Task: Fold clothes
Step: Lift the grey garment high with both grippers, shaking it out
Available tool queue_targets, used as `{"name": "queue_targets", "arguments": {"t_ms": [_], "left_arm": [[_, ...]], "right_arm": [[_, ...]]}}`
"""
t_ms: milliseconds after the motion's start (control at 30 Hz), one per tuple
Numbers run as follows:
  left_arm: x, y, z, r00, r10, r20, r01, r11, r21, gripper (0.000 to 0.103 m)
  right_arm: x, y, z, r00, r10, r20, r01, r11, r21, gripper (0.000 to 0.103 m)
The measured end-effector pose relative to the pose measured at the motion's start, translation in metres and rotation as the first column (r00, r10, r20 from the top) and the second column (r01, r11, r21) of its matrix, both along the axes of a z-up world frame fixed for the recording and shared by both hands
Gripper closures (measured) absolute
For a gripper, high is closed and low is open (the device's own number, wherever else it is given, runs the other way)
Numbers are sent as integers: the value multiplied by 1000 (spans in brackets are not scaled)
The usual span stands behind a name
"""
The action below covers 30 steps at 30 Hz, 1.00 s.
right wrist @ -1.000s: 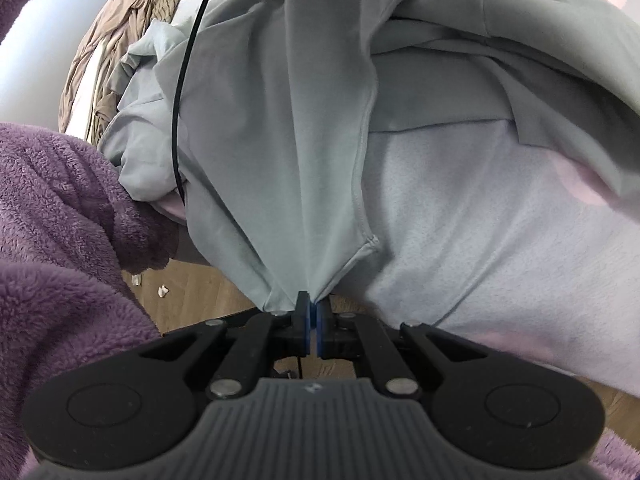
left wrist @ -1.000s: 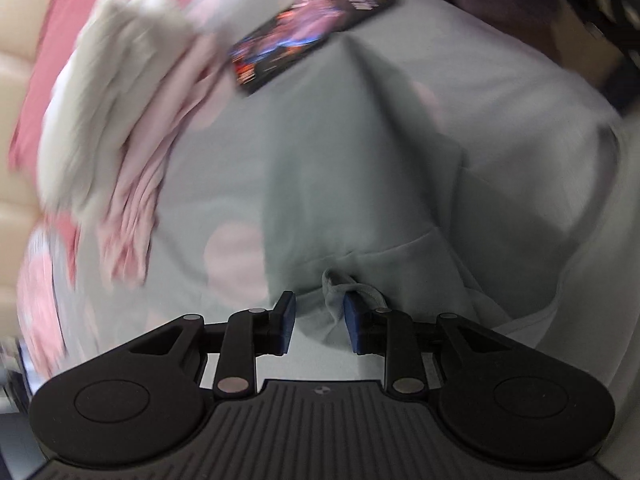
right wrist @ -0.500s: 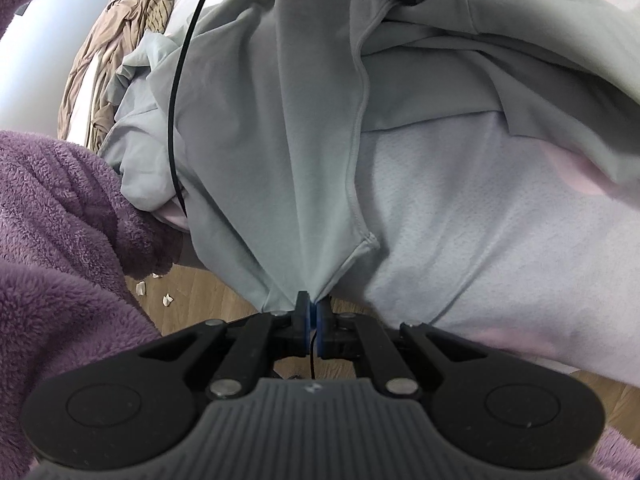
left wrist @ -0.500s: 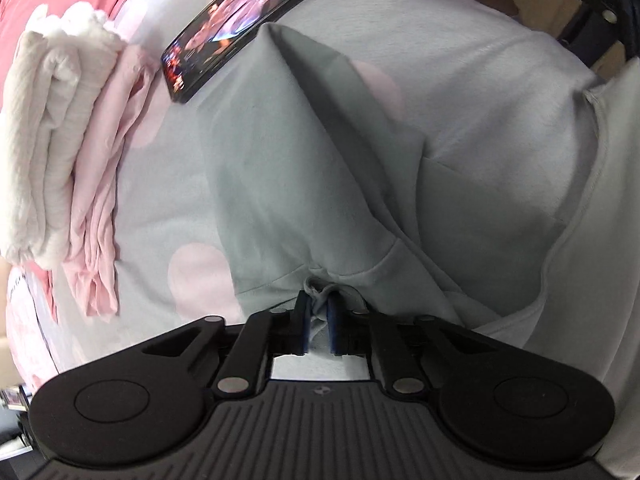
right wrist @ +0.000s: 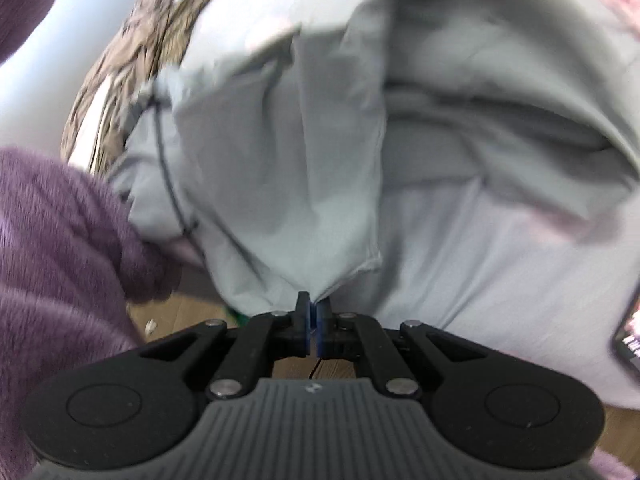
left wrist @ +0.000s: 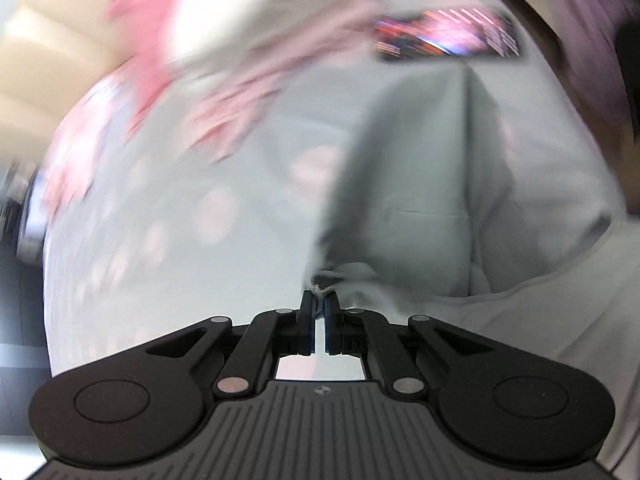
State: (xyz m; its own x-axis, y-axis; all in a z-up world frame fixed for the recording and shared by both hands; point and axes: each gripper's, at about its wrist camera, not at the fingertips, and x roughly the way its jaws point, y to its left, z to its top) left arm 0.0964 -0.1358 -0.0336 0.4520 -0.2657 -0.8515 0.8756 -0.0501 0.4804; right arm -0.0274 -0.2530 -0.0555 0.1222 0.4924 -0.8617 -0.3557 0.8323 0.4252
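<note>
Both grippers were clamped on the grey shirt: left gripper pinched its hem, right gripper gripped a corner, phone lying behind.

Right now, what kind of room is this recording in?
Probably a bedroom at home: clothes are handled on a pink-spotted bed sheet, beside a padded beige headboard, over wooden flooring.

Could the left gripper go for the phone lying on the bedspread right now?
Probably not: the left gripper is shut on the grey garment, so it would have to let go first. The phone lies uncovered past the cloth, though that view is blurred.
</note>
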Motion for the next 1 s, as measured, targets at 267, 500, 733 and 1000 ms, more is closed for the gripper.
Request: {"name": "queue_targets", "arguments": {"t_ms": [267,500,733,1000], "left_arm": [[-2,41,117,929,366,56,-346,912,-222,101],[-28,86,240,811,576,100,-473,747,-467,101],[-77,141,348,710,696,108,-432,550,-715,101],[-145,161,395,651,740,167,-228,401,-887,101]], "right_arm": [[10,-8,92,961,-61,271,73,997,-36,101],[8,-2,215,820,-56,569,144,983,-110,101],[-16,9,335,567,-69,821,232,970,-78,101],[-75,16,416,241,-113,964,299,954,38,101]]}}
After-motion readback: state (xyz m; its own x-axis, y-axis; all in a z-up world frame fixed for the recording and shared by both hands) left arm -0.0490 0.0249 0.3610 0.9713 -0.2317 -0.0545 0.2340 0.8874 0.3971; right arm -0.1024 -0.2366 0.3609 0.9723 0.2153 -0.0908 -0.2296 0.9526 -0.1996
